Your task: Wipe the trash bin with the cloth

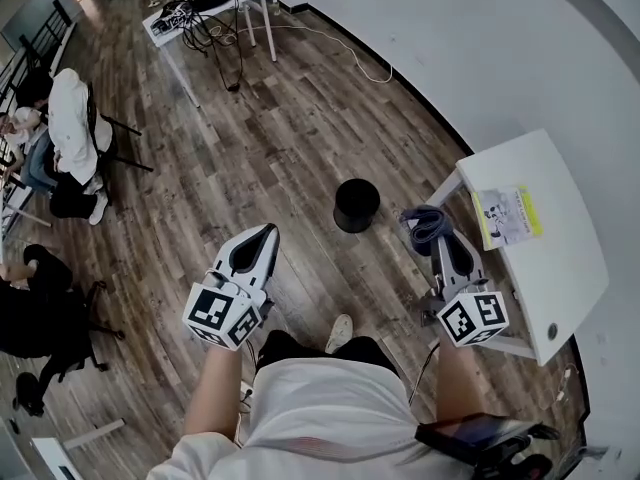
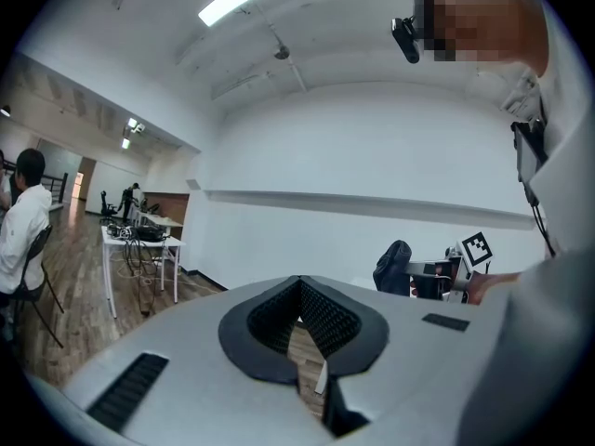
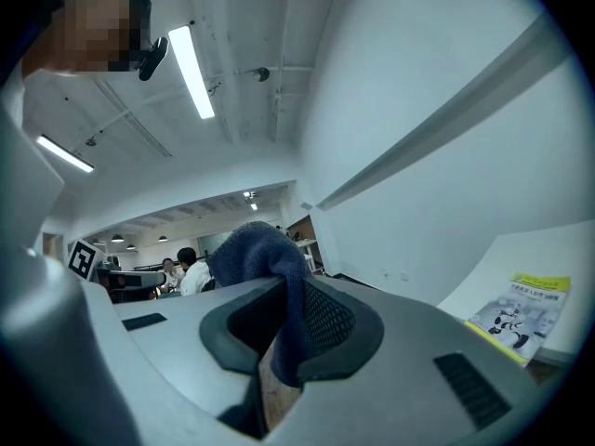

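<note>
A small round black trash bin stands on the wood floor ahead of me, between the two grippers. My right gripper is shut on a dark blue cloth, which bunches out past its tips, to the right of the bin and apart from it. In the right gripper view the cloth hangs pinched between the jaws. My left gripper is held to the left of the bin, shut with nothing in it; the left gripper view shows its pads meeting.
A white table with a yellow-edged leaflet stands at the right by the white wall. Another table with cables is at the back. Seated people are at the far left. My shoe is on the floor.
</note>
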`<state>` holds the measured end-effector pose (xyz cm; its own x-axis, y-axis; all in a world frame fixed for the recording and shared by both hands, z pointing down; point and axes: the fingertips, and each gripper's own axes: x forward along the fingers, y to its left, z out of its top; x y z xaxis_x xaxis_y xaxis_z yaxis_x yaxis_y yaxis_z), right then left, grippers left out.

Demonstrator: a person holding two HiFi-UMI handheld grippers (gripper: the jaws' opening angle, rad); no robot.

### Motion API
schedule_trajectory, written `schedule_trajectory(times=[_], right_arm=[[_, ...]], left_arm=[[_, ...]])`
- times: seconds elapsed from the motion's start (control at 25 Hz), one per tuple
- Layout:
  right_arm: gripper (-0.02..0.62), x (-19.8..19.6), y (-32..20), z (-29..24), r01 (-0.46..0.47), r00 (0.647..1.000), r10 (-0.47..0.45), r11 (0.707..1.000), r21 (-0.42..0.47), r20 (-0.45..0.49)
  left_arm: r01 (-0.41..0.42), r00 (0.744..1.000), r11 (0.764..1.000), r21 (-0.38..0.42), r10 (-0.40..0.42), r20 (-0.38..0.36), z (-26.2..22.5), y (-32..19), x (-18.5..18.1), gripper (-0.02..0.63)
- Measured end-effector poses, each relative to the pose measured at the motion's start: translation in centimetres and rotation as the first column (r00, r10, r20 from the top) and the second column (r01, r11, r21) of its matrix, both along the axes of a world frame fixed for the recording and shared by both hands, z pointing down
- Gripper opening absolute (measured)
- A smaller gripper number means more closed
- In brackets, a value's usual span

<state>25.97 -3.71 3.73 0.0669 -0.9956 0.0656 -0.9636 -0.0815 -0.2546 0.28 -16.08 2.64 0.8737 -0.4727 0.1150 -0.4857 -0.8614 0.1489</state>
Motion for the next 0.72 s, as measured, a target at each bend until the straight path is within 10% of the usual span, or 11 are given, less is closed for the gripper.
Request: schedule_trajectory(times=[0.44,0.72], right_arm=[[0.046,0.6,-4.6,2.8,-0.133,0.990,0.132,0.991,0.014,0.043],[0.046,0.4,-7.8,11.4,-0.184,0.983,0.184,0.983,0.005,0.026]], left_arm=[[-0.077,0.997,0.997,0.002,0.077,-0.029,1.8,-9.0,2.2,0.008],[-0.117,0.993,0.993,0.023,0.117,0.012,11.2,-14.3,2.7,0.009]])
